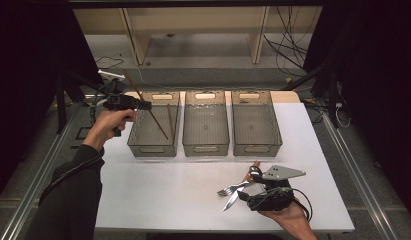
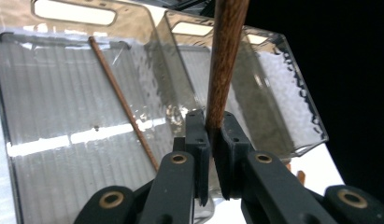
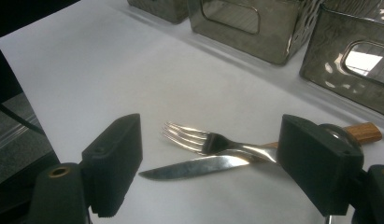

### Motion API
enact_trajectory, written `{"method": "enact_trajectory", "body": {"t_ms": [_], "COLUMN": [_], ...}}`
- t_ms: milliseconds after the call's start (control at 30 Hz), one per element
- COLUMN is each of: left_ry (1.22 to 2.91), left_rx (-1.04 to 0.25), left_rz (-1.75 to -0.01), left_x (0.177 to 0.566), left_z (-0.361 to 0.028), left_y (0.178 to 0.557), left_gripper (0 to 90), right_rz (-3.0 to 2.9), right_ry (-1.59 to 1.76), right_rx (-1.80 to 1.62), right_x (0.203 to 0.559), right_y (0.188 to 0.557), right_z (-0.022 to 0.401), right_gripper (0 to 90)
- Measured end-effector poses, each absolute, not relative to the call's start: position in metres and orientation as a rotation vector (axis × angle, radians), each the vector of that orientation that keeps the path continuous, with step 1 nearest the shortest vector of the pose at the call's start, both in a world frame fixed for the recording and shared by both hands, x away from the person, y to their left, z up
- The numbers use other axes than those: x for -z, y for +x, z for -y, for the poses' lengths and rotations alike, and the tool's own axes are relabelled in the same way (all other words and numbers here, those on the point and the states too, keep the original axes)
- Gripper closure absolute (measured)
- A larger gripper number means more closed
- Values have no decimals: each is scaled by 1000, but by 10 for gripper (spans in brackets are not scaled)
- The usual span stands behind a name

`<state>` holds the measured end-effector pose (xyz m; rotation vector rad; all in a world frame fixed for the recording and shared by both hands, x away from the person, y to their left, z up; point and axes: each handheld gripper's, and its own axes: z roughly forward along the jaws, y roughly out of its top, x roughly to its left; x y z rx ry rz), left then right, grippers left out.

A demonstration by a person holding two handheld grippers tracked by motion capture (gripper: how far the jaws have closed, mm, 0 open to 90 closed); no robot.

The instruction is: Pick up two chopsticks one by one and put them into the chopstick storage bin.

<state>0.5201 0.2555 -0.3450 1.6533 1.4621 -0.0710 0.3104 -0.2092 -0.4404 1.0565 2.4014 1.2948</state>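
White table [image 1: 158, 200], wooden shelving [image 1: 193, 30] behind, grey floor [image 1: 203, 75], loose cables [image 1: 288, 45], dark surroundings

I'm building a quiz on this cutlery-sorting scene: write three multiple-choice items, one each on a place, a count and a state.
1. Where does the loose chopstick lie?
A left bin
B middle bin
C table

2. How many bins stand in the row?
A two
B three
C four

3. How are the right gripper's jaws?
A open
B shut on the fork
C shut on the knife

Key: 1 A, it rests in the left bin; 2 B, left, middle bin and right bin; 3 A, pads apart over fork and knife.
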Motion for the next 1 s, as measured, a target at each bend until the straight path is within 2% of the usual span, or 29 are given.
{"method": "enact_trajectory", "body": {"t_ms": [667,1000], "left_ry": [1689,1773], "left_rx": [42,44], "left_rz": [-1499,-1508], "left_x": [371,383], "left_z": [-238,-224], "left_y": [529,534], "left_gripper": [842,839], "right_rz": [-2399,-2397], "right_ry": [1055,1058], "right_rx": [-1299,-1301], "right_x": [441,441], "right_y": [311,310], "right_z": [209,210], "right_gripper": [223,223]}}
